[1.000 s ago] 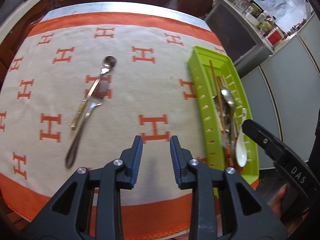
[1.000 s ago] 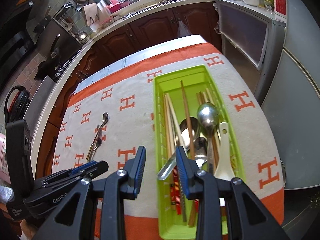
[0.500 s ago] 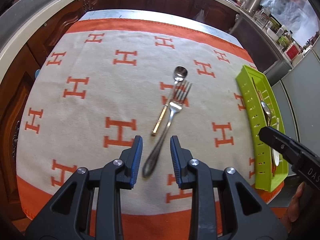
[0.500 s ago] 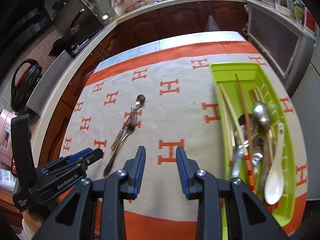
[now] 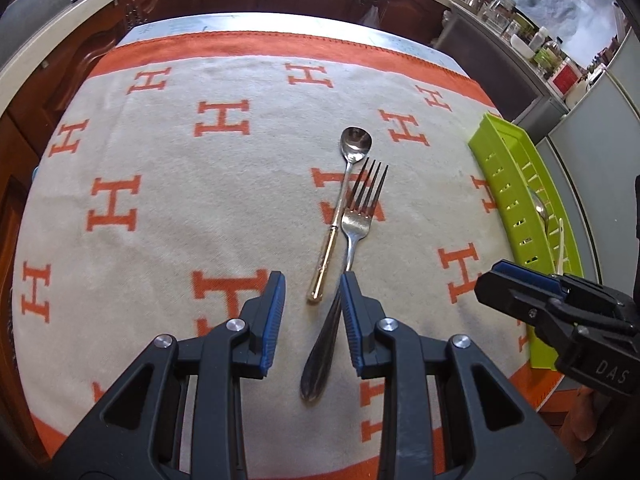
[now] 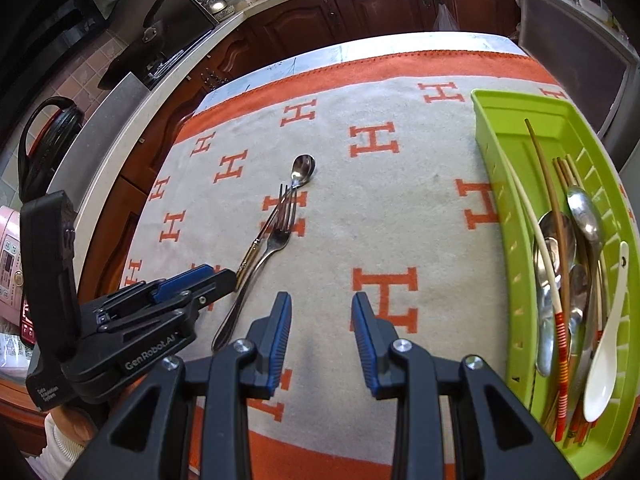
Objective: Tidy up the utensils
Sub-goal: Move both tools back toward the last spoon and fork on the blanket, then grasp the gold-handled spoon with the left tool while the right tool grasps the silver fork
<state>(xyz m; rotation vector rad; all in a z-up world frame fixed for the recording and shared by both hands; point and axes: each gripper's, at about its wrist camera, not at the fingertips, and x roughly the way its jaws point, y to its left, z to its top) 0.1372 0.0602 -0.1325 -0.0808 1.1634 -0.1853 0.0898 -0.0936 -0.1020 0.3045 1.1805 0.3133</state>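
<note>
Over the patterned cloth, the left gripper [image 5: 312, 312] is seen parted and empty above the fork [image 5: 347, 258] beside the spoon [image 5: 340, 208], a closing grasp being judged next, while the right gripper [image 6: 322, 336], likewise open, is held near the green tray [image 6: 516, 264].

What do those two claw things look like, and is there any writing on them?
Both are black plastic frames with silver screws and ribbed blue pads on the two fingers. In its own camera the left claw shows this plainly, and so does the right claw. Seen from the side, the left one reads "GenRobot.AI" in white letters; the right one shows "DAS". A white knitted sleeve cuff peeks out below the left one.
</note>
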